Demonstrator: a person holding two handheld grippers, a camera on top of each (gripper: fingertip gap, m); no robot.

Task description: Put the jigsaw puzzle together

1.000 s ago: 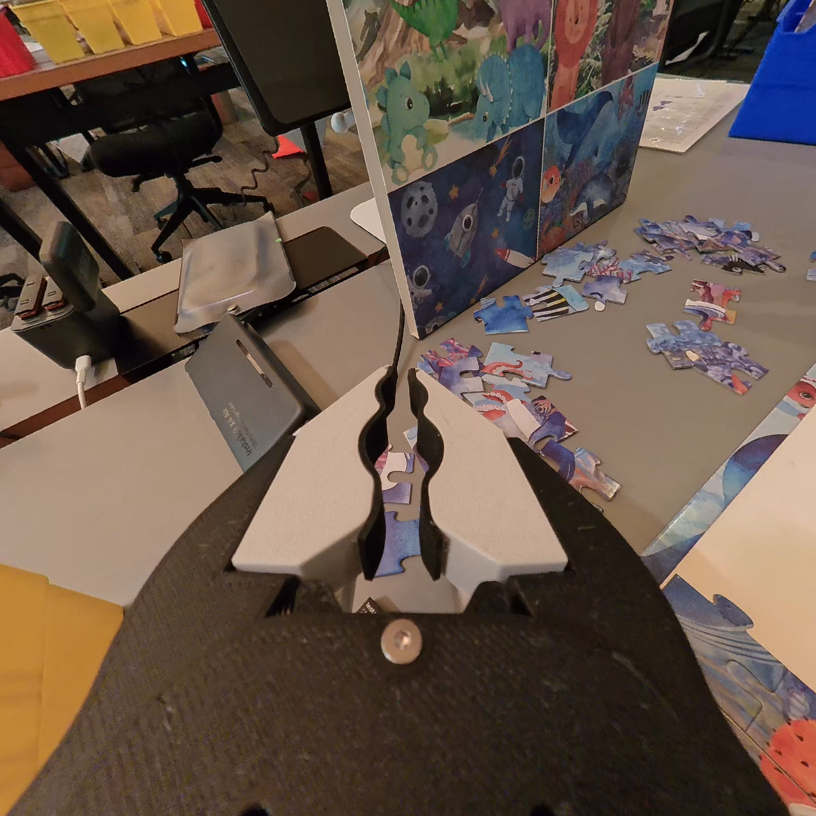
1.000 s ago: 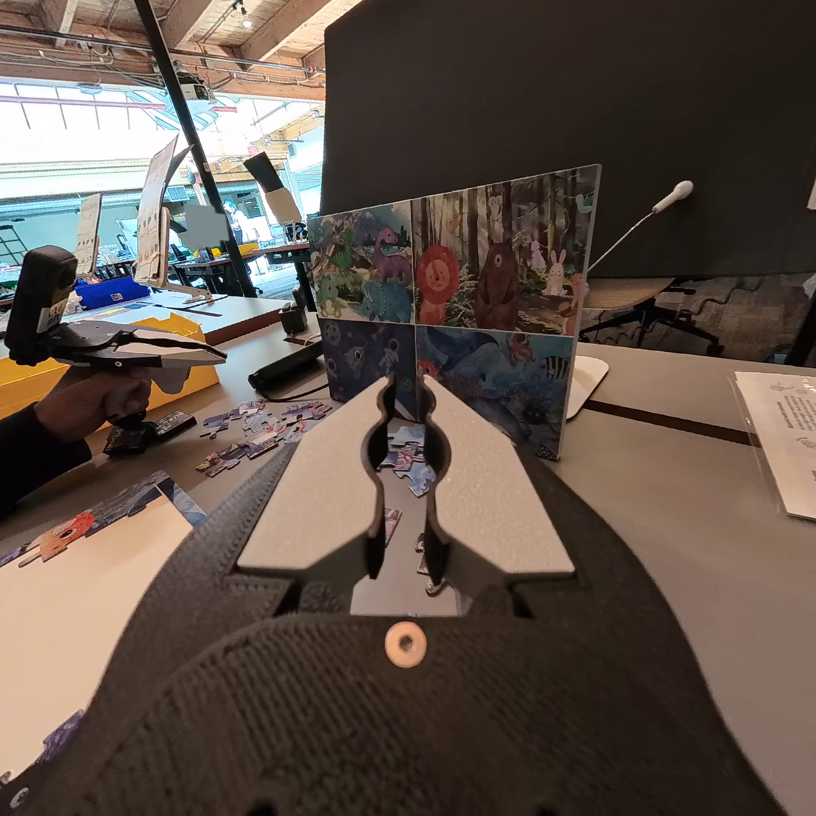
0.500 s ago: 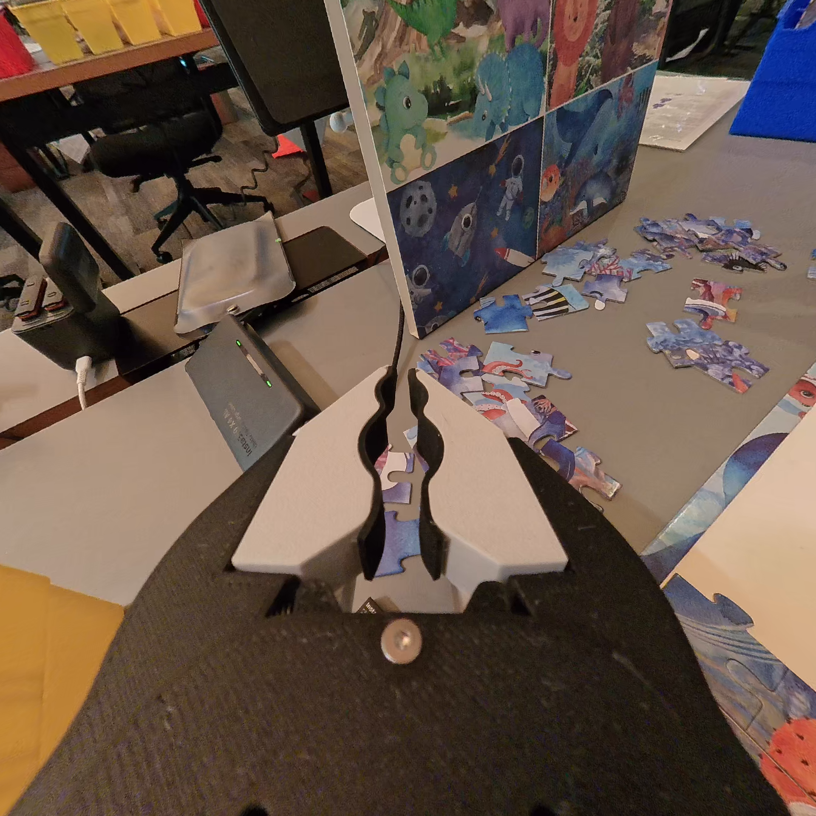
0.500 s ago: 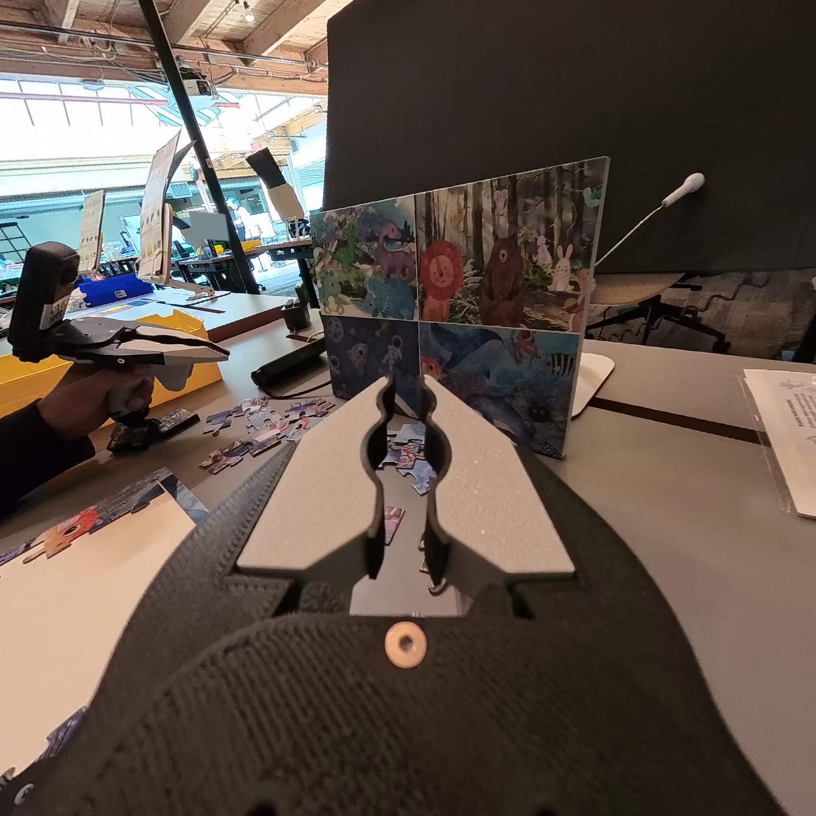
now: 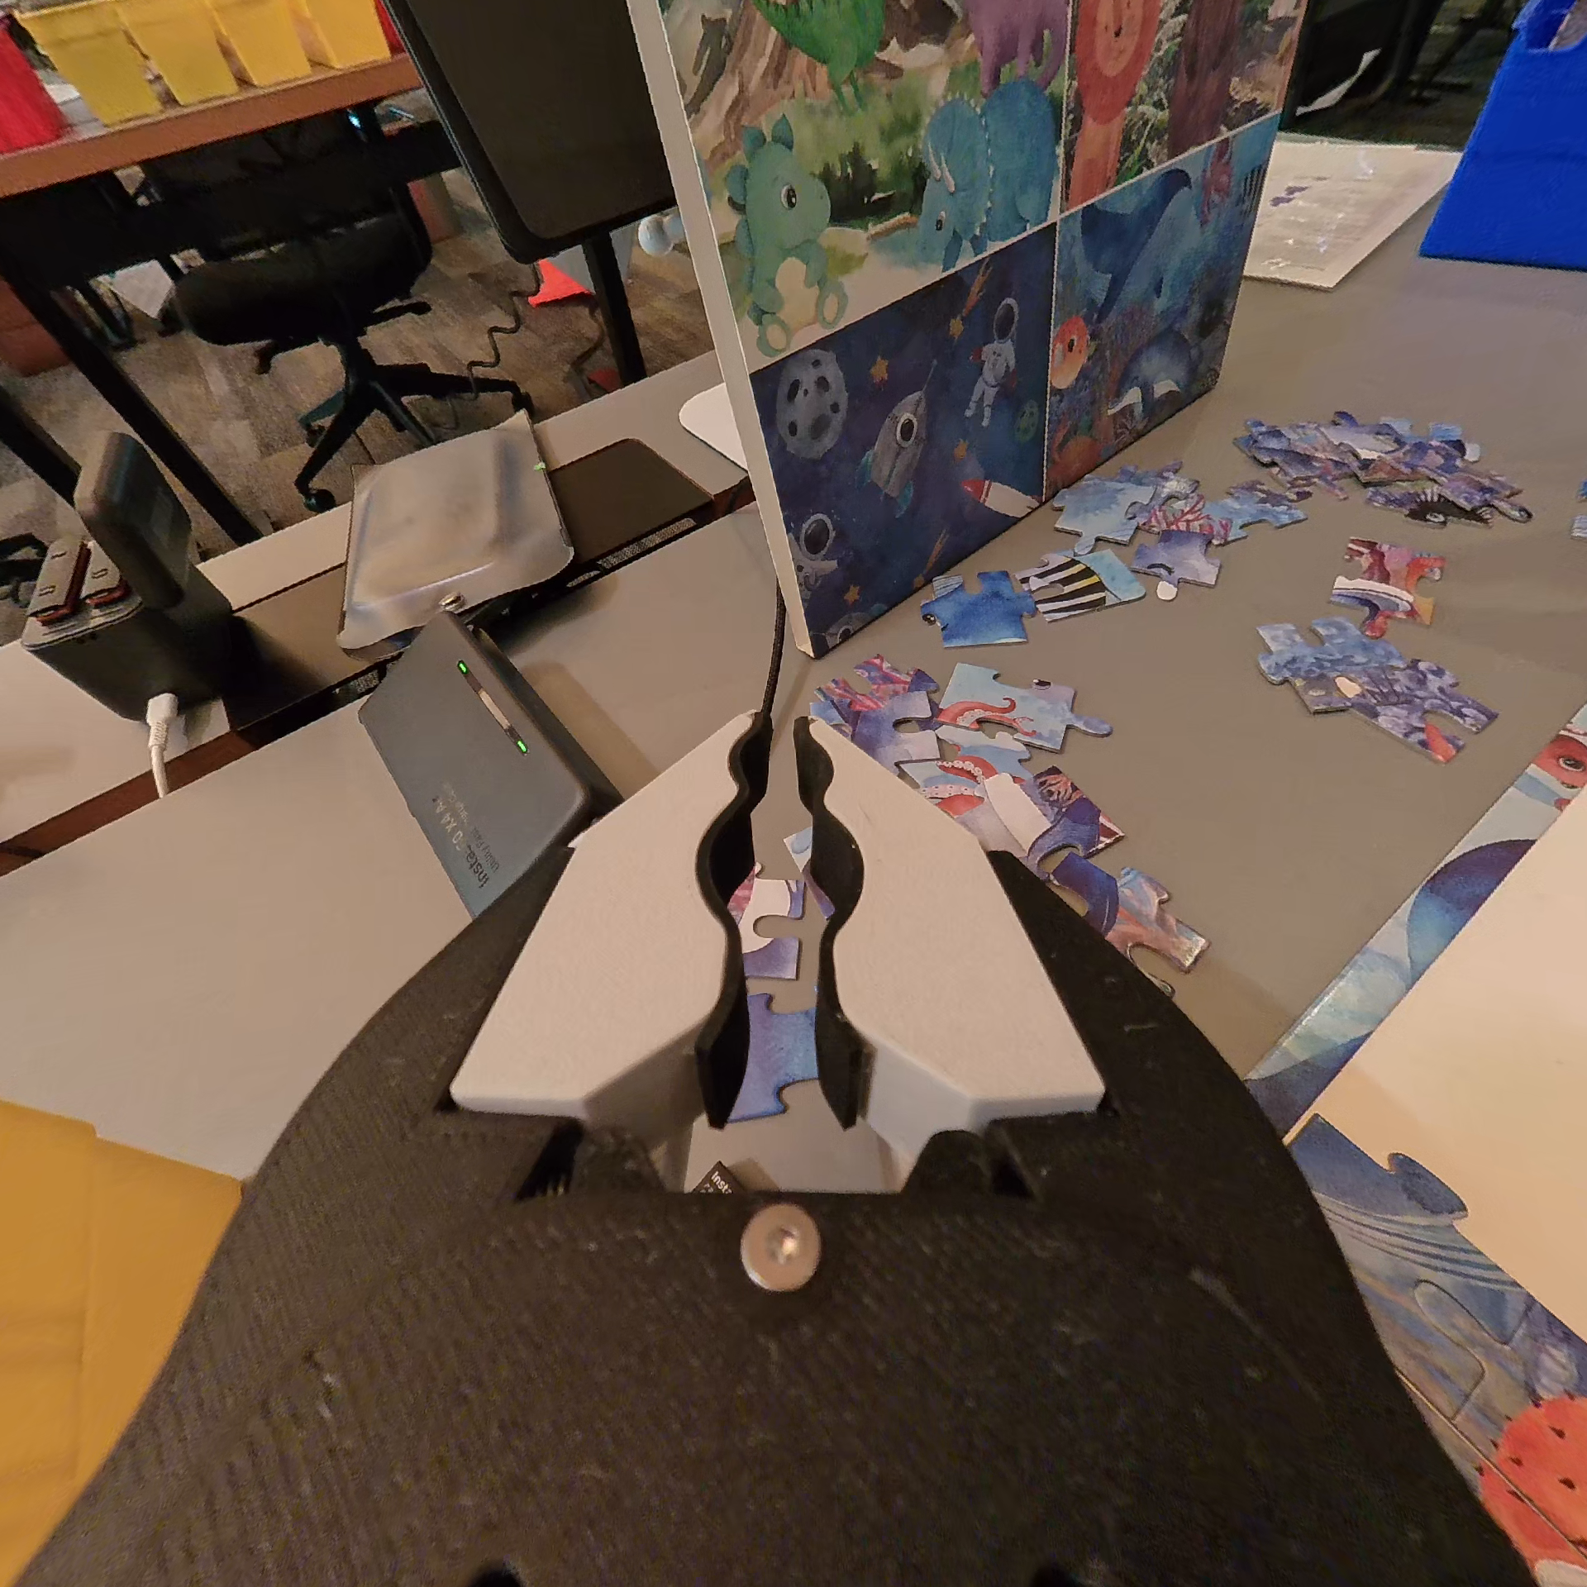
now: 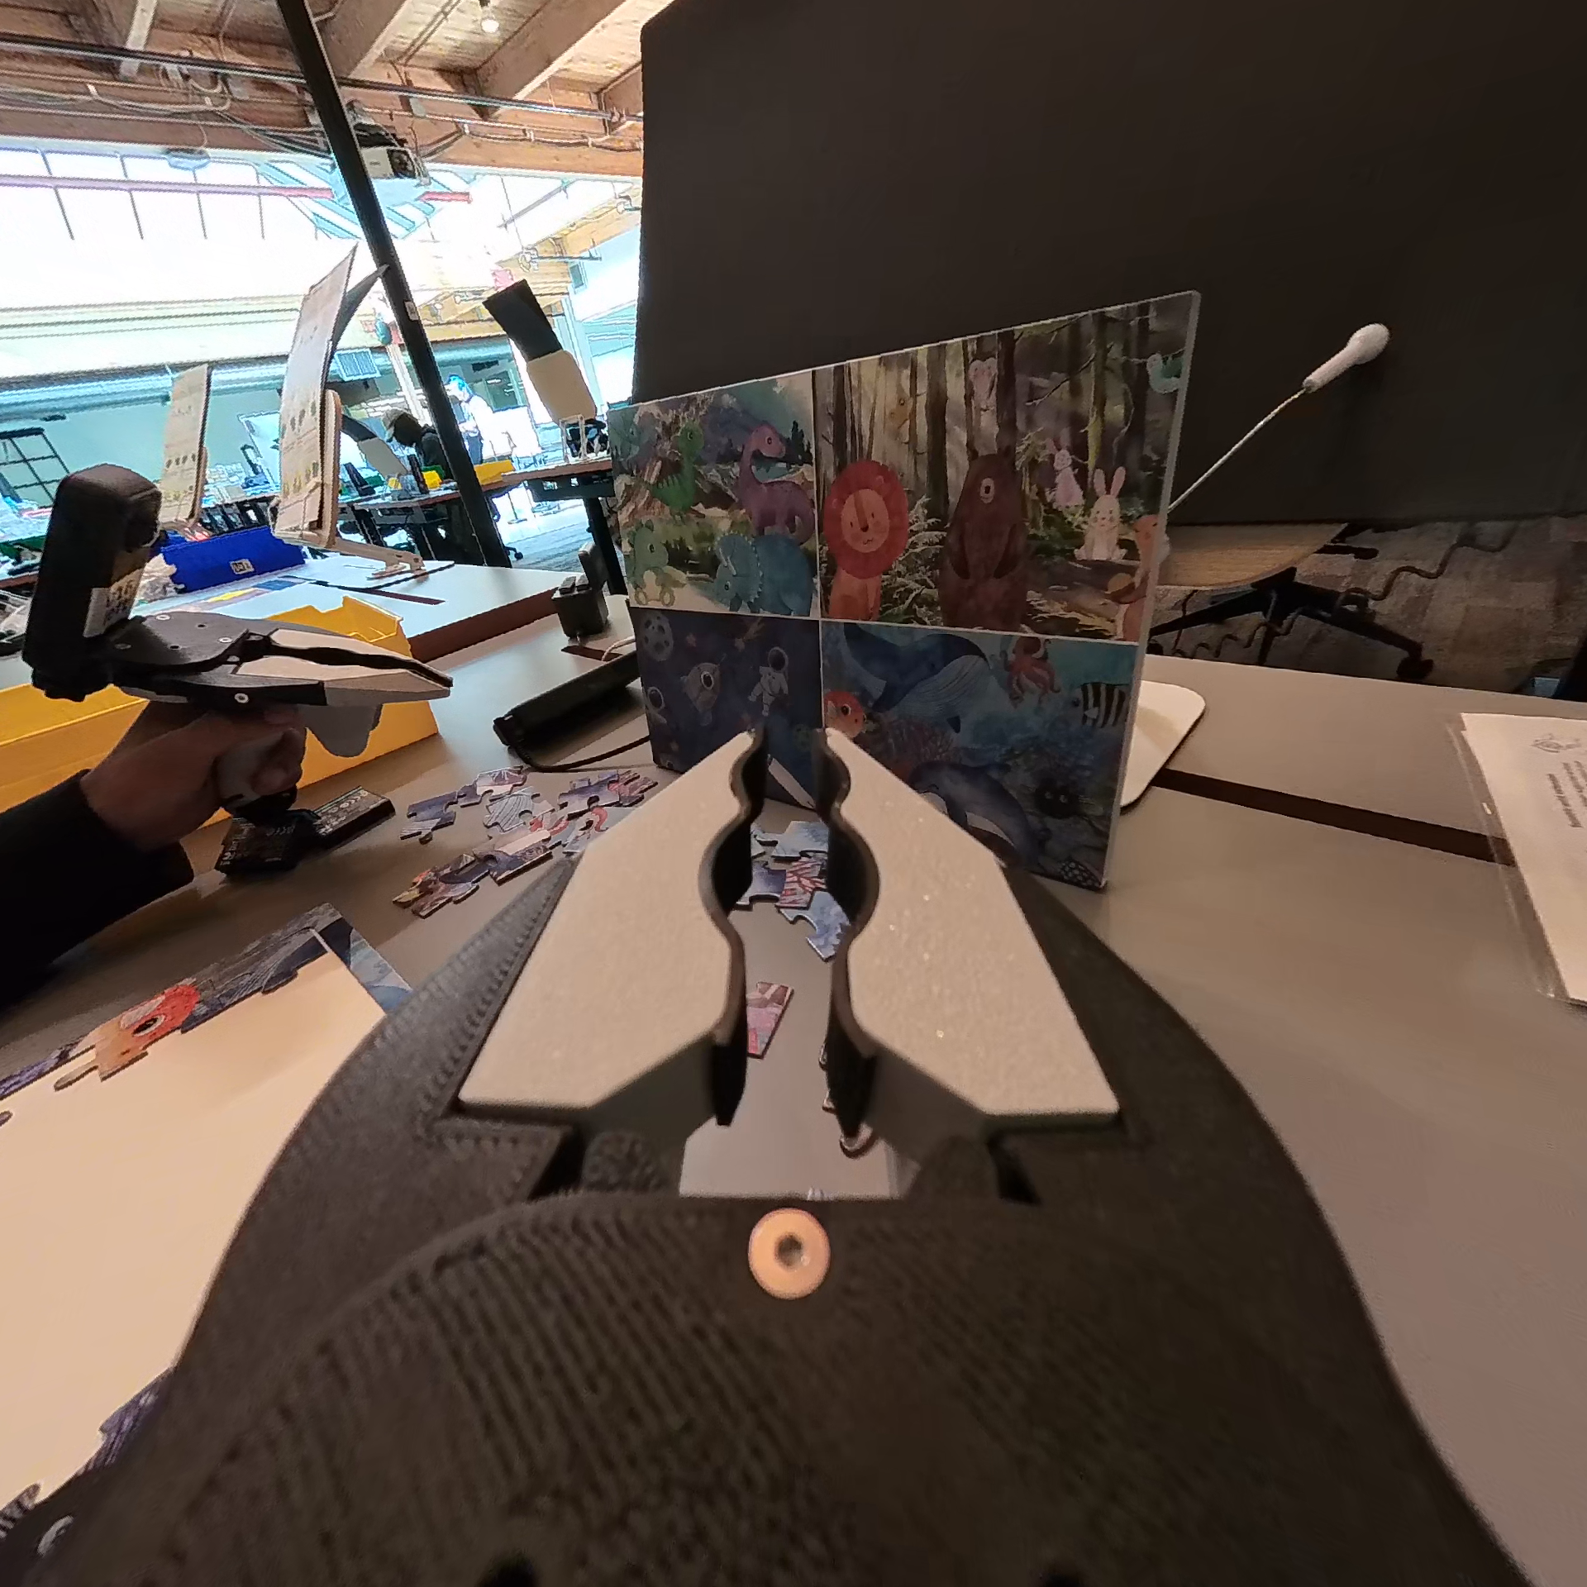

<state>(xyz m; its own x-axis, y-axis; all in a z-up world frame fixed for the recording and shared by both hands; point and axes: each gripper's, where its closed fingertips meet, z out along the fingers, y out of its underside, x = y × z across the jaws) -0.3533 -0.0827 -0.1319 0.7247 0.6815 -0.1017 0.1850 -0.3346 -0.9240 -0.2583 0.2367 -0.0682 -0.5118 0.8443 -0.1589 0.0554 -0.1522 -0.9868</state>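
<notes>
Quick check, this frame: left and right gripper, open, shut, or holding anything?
Left gripper: open a narrow gap, holding nothing; loose puzzle pieces lie on the table below.
Right gripper: open a narrow gap, empty.

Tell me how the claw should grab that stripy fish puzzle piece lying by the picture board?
The striped fish piece lies flat on the grey table, touching a blue piece on its left. Probably best to come straight down from above and pinch across its near and far edges, which look free; sliding in from the side would likely just push it.
</notes>
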